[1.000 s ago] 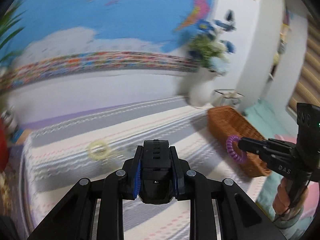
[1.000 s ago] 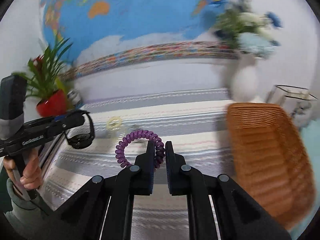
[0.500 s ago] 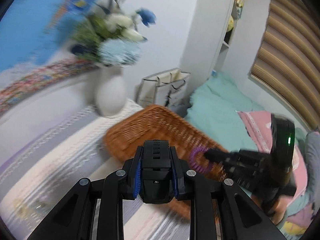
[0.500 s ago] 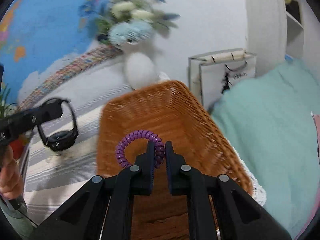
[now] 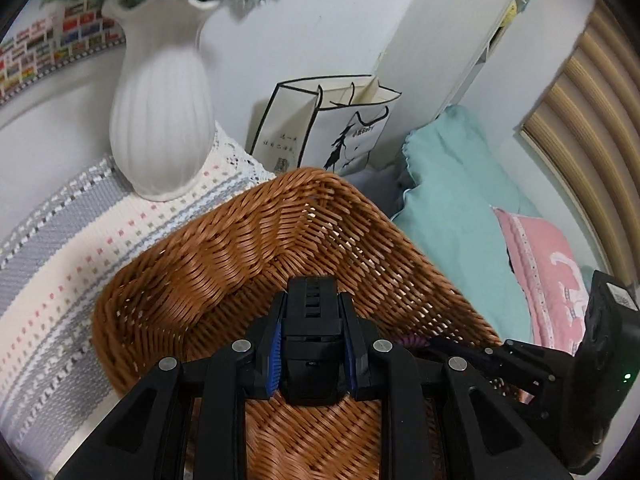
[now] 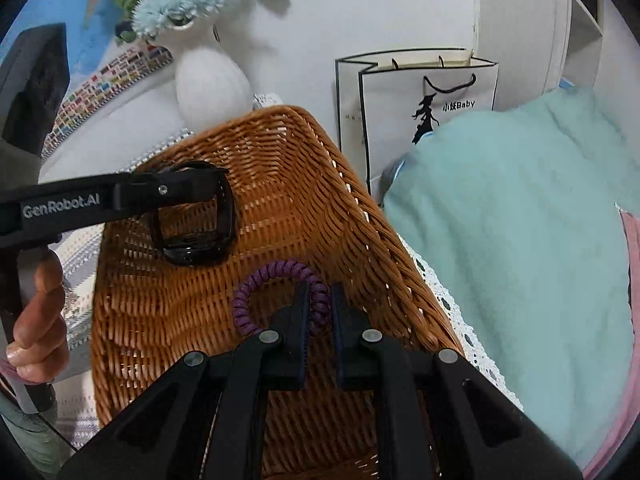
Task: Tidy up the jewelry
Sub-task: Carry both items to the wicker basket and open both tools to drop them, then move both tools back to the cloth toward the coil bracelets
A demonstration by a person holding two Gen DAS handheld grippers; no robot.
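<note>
Bench cloth (image 5: 60,240): grey, cream and pink woven stripes, far left, white lace edge.

Flag-strip border (image 6: 100,84): wall behind, far left; flags too small to identify.

White ribbed vase (image 5: 160,120): upright on the cloth, holding pale blue flowers (image 6: 180,0), just beyond the far left corner of the basket.

Left gripper (image 6: 192,196): marked "GenRobot.AI" in white on its arm; jaws clamped on a black wristwatch (image 6: 192,220) by the strap, case hanging lowest, suspended above the left half of the basket. In its own wrist view the watch (image 5: 312,340) sits squeezed between the blue-padded fingers (image 5: 274,352). Bare hand (image 6: 40,320) grips the handle at the left.

Wicker basket (image 6: 360,208): brown, rectangular, on the cloth at the bench's right end.

Right gripper (image 6: 320,308): jaws nearly together, pinching the right side of a purple spiral bracelet (image 6: 276,272), the loop standing out to the left, over the basket's near middle.

White paper bag (image 6: 420,112): black trim, cord handles, printed "Baby" after two small characters; stands beyond the basket.

Teal blanket (image 6: 520,240): right of the basket.

Pink pillow (image 5: 548,272): far right.
</note>
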